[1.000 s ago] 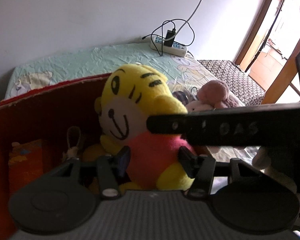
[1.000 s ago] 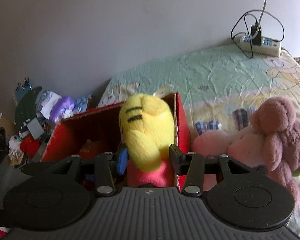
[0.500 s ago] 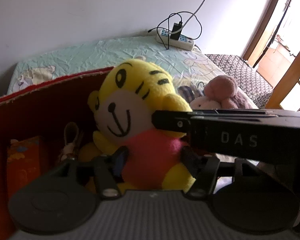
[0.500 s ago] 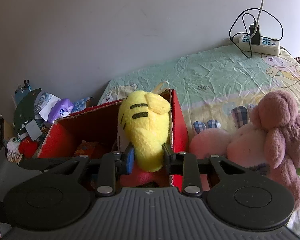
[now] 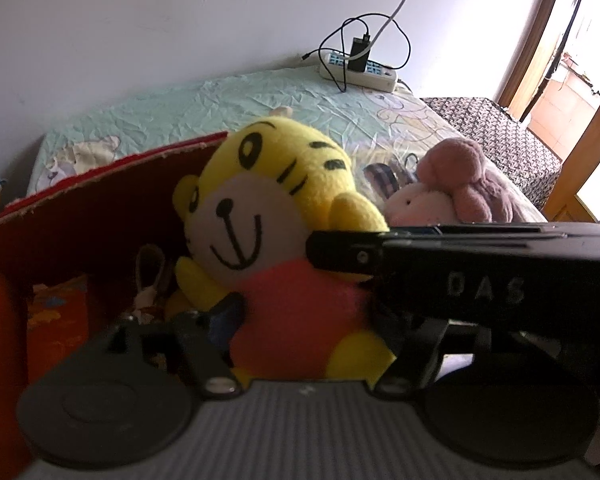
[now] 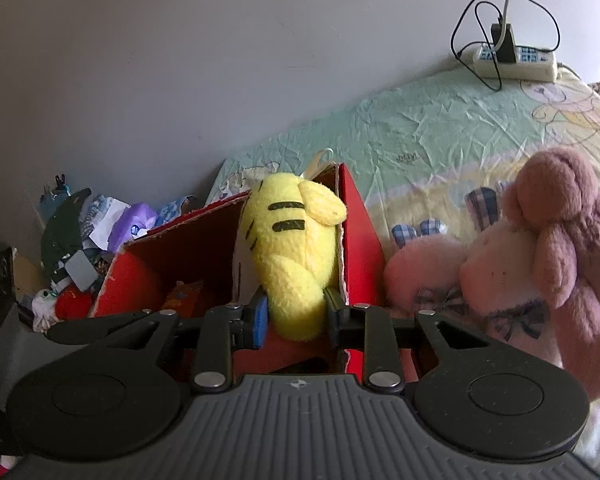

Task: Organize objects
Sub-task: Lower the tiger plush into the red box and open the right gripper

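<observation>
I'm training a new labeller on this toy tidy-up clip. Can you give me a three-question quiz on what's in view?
1. True or false: the yellow tiger plush is between the right gripper fingers.
2. Which lies outside the red box: A) orange item, B) pink plush, C) tiger plush?
3. Fill in: the power strip lies on the ___.

Key: 1 true; 2 B; 3 bed.

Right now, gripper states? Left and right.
Left gripper: opening, jaws around the yellow tiger plush.
Right gripper: shut on the yellow tiger plush.
</observation>
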The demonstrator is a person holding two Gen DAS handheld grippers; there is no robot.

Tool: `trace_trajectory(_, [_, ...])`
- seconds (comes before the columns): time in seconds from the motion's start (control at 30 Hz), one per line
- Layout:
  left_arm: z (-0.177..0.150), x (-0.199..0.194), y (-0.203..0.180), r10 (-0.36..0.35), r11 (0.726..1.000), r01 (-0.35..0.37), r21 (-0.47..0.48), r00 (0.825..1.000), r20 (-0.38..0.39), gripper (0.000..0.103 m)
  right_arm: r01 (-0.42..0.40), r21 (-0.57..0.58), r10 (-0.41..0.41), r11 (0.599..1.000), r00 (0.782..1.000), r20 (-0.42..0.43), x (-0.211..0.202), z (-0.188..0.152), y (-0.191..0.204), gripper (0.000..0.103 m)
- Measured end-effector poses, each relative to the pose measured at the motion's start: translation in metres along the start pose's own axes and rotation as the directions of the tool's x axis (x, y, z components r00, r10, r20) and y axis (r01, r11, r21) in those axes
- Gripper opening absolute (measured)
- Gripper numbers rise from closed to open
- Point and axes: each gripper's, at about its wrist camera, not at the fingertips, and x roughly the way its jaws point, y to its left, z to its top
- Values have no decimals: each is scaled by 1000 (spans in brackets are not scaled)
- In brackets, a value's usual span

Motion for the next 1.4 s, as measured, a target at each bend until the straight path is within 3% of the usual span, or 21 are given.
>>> trace_trajectory(0.73, [-1, 1, -8, 48, 999, -47, 13, 998, -38, 88, -7, -23, 7, 1000, 1000, 10, -11, -11, 1, 27])
trace_trajectory(1.4, [-4, -21, -8, 176, 984, -176, -17, 984, -17, 96, -32, -6, 32, 999, 999, 39, -29, -15, -2, 28])
